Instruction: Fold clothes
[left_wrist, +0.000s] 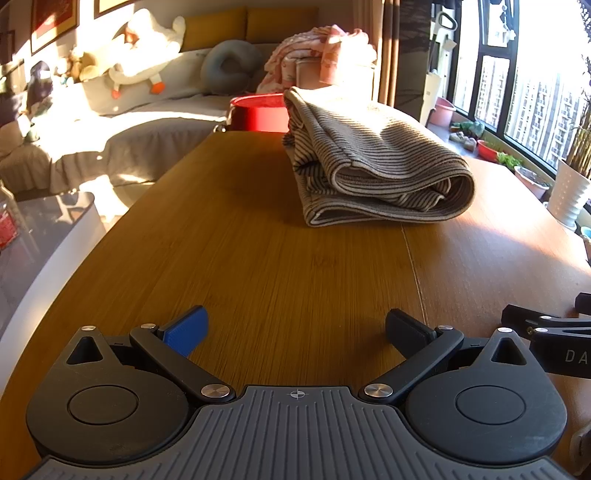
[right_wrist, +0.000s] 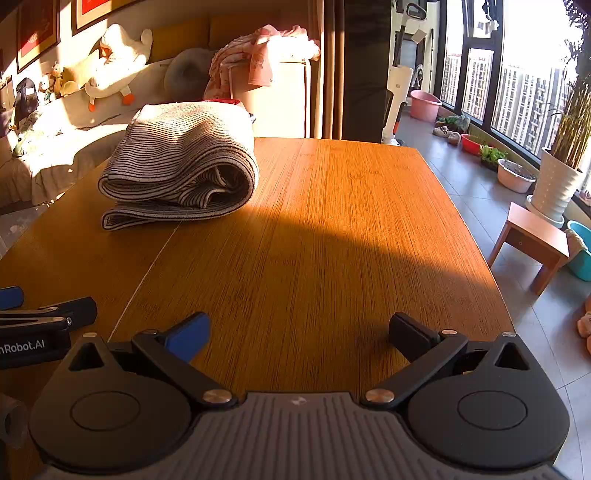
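Nearest the left wrist camera, the left hand-held gripper (left_wrist: 295, 328) sat with its jaws spread wide and nothing between them — one blue finger pad (left_wrist: 186, 330) and one black, both just above the bare wood of the worktop (left_wrist: 258, 258). At the right edge of that view part of the right hand-held gripper showed, lying close alongside. From its own camera the right hand-held gripper (right_wrist: 297, 332) was likewise fully parted and empty, blue pad on its left and black on its right, with the left tool's black arm visible at the lower left edge.

Further out, a thin seam (left_wrist: 413, 266) ran along the wooden top between the two tools. Beyond it lay the striped garment (left_wrist: 373, 162), folded into a thick bundle whose rolled edge faced the cameras; it rested on the far half of the worktop, well apart from both grippers — to the right of centre in the left view, and to the left (right_wrist: 181, 162) in the right view. Sunlight fell across its upper surface.

Just behind the bundle, at the far edge, stood a red tub (left_wrist: 258, 112). Past that was a grey sofa (left_wrist: 147, 110) carrying a white goose plush (left_wrist: 144, 51) and a pile of pink cloth (left_wrist: 317, 51). To the right, a small wooden stool (right_wrist: 532, 240) stood on the tiled floor near a white planter (right_wrist: 557, 184) by the windows.
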